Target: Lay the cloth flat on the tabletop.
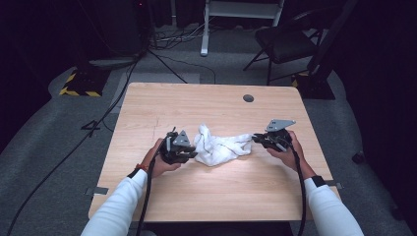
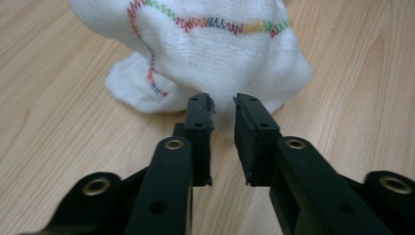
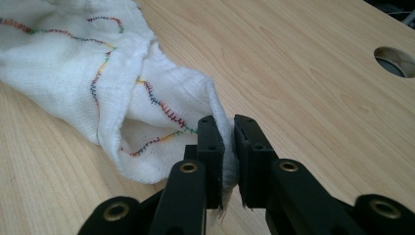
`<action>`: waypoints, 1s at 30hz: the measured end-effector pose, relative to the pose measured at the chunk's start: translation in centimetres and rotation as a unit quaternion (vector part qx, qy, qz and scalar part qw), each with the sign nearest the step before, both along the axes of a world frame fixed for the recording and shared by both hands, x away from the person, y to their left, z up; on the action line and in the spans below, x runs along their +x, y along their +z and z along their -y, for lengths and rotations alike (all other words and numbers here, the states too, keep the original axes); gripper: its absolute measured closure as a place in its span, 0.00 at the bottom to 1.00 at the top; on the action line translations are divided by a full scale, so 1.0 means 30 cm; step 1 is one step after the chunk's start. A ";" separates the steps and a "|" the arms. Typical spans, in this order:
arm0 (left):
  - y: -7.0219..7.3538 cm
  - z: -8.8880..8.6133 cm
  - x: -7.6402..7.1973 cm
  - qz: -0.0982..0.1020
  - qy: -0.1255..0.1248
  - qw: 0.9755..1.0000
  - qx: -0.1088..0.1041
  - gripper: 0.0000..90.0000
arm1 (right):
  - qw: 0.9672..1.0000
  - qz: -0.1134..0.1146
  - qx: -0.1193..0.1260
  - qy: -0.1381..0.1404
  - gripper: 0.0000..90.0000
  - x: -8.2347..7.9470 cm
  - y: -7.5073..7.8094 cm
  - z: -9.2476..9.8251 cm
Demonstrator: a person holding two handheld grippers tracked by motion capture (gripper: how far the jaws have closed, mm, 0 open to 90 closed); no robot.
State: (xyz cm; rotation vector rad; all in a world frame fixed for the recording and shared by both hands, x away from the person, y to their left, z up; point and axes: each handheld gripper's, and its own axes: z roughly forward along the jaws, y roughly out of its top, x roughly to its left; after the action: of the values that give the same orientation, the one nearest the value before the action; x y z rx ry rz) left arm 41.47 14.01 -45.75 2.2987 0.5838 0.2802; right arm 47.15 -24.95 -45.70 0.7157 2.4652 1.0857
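Your right gripper [image 3: 224,134] is pinching the white cloth [image 1: 219,146] edge mid-table. Your left gripper [image 2: 223,105] is narrowly parted, gripping nothing yet; you're needing its pads around the near hem before pulling.

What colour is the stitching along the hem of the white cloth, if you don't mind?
Multicoloured zigzag stitching: red, green, blue, yellow. Left gripper view shows it best.
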 end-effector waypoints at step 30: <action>0.009 0.224 0.217 -0.050 0.061 0.996 -0.030 0.52 | 1.000 0.002 -0.001 0.008 0.91 -0.036 -0.001 0.024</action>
State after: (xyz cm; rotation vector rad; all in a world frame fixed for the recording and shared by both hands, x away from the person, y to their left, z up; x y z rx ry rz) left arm 47.99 7.29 -45.48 2.2322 0.7745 0.2038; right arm 46.06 -25.66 -45.72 0.6927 2.4735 1.0889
